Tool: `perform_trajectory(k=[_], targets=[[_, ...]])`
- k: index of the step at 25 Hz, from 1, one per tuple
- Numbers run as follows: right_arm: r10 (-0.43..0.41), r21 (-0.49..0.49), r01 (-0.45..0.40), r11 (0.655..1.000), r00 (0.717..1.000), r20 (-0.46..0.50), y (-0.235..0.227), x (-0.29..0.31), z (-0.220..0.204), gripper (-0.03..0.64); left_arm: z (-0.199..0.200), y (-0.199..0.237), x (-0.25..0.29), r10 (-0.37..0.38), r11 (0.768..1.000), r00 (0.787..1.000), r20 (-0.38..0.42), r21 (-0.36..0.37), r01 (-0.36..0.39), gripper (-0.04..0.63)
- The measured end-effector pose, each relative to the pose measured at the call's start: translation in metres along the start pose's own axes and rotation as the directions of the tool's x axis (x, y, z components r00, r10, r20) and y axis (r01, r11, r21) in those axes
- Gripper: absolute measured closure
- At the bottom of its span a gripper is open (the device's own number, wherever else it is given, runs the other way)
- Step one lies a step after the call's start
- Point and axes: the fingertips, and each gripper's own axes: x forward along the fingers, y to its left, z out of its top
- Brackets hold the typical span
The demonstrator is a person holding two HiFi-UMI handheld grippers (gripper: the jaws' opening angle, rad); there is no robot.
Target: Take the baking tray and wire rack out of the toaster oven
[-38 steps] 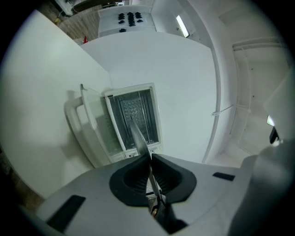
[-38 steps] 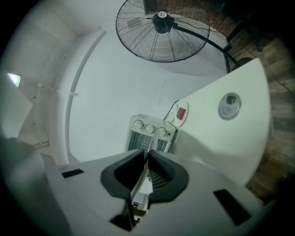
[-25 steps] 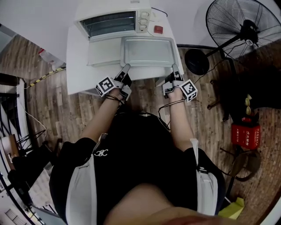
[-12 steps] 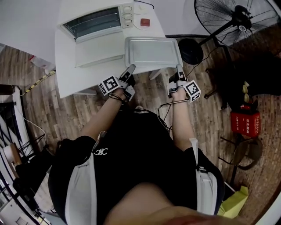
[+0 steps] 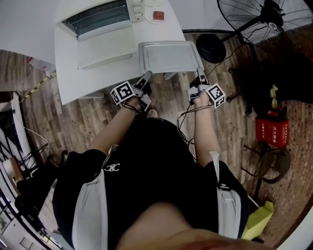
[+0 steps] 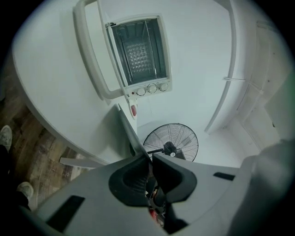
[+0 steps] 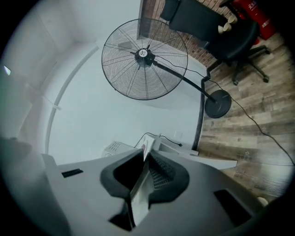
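A silver baking tray (image 5: 168, 56) hangs level between my two grippers, over the right front corner of the white table (image 5: 73, 73). My left gripper (image 5: 145, 78) is shut on the tray's near left rim, and my right gripper (image 5: 199, 75) on its near right rim. The rim shows as a thin edge (image 6: 129, 131) running into the left gripper (image 6: 151, 159), and as a thin edge (image 7: 140, 184) inside the right gripper (image 7: 145, 161). The white toaster oven (image 5: 98, 17) stands at the table's back with its door (image 5: 105, 51) folded down. A wire grid (image 6: 138, 57) shows inside the oven.
A black standing fan (image 5: 264, 19) with a round base (image 5: 211, 48) stands right of the table, its cable trailing over the wood floor. A black chair (image 5: 283, 73) and a red box (image 5: 272, 132) are further right. A red switch (image 5: 158, 15) lies beside the oven.
Both grippers have carried the tray off the oven door, right and toward me, and a little lower. It now overhangs the table's corner. The grips have not changed.
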Motion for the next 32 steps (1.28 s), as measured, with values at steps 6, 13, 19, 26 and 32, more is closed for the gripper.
perform_trajectory(k=[6,13,19,26,32], targets=[[-0.017,0.003,0.017,1.000,0.999,-0.032,-0.008,0.012,-0.006,0.575,-0.004,0.009,-0.006,0.033,0.999,0.999,-0.003,0.002,-0.033,0.565],[-0.064,0.004,0.065,0.998,0.995,-0.076,-0.023,0.022,-0.021,0.574,-0.010,0.035,-0.015,0.112,0.992,0.994,0.011,-0.064,-0.111,0.558],[-0.129,-0.004,0.129,0.992,0.986,-0.110,-0.041,0.023,-0.026,0.561,-0.020,0.047,-0.015,0.148,0.986,0.989,-0.017,-0.078,-0.149,0.557],[-0.210,0.018,0.215,0.976,0.968,-0.135,-0.067,0.025,-0.037,0.549,-0.029,0.075,-0.016,0.228,0.966,0.972,-0.056,-0.113,-0.233,0.549],[-0.227,-0.015,0.227,0.974,0.965,-0.131,-0.067,0.030,-0.035,0.540,-0.030,0.080,-0.014,0.274,0.956,0.959,-0.067,-0.088,-0.279,0.538]])
